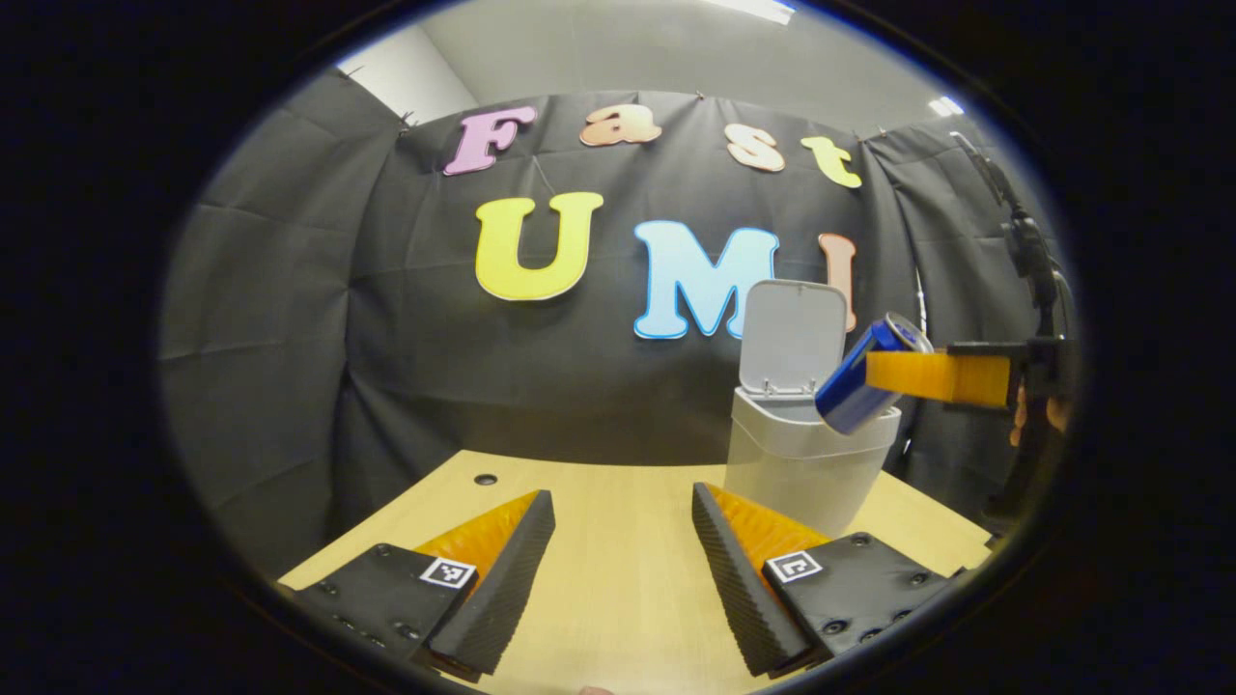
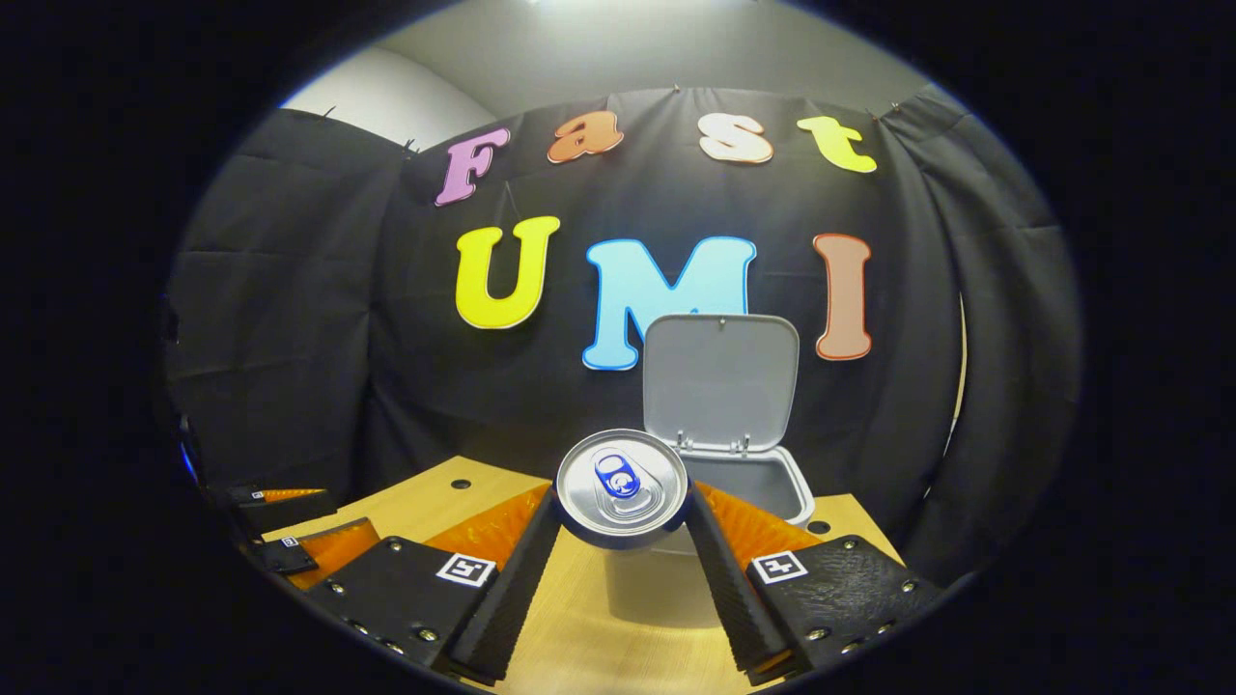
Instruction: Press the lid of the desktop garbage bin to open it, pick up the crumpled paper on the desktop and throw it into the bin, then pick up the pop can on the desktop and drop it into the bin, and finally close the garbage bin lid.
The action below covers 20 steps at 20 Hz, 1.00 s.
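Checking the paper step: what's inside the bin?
The bin stands open, lid up. Only a bare strip of inner wall shows; the can and rim hide the bottom, so any paper can't be seen.

Both grippers, left (image 1: 623, 526) & right (image 2: 618, 526): wedge-shaped fingers w/ ribbed inner pads, black mount plates w/ round screws, one square b/w marker tag per plate.

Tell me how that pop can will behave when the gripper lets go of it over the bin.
The pop can is smooth metal, probably slick, and likely light if empty. It hangs tilted in the right gripper at the bin rim, lid up, so it should slide in bottom first; a miss would probably roll on the table.
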### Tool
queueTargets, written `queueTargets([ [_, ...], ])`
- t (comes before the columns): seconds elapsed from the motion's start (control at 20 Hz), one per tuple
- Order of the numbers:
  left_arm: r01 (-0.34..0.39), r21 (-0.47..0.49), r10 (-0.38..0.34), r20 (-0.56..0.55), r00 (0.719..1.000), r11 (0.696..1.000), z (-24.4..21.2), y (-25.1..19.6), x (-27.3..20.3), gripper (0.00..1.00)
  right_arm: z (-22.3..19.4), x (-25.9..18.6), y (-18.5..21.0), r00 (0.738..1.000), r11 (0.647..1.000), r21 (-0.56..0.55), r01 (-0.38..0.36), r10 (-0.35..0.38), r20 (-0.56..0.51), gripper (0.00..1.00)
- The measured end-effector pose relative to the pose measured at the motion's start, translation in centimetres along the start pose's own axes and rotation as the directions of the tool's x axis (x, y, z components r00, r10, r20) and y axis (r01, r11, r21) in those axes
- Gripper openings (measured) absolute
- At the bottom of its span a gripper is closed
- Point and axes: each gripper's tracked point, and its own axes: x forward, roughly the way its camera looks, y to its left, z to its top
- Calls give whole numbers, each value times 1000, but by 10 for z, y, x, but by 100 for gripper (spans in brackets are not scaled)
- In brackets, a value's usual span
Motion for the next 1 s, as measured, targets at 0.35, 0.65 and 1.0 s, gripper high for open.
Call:
queueTargets([
  [0.35,-11,-1,11,-4,1000,1000,-2,10,1,94,6,35,-13,998,994,-92,57,-55,23,81],
  [0.65,-16,-5,16,-6,1000,1000,-2,15,2,94,-17,59,-12,997,989,-134,58,-64,-41,82],
  [1.0,-20,-10,20,-9,1000,1000,-3,19,0,94,-33,74,-16,991,990,-123,75,-88,-103,84],
])
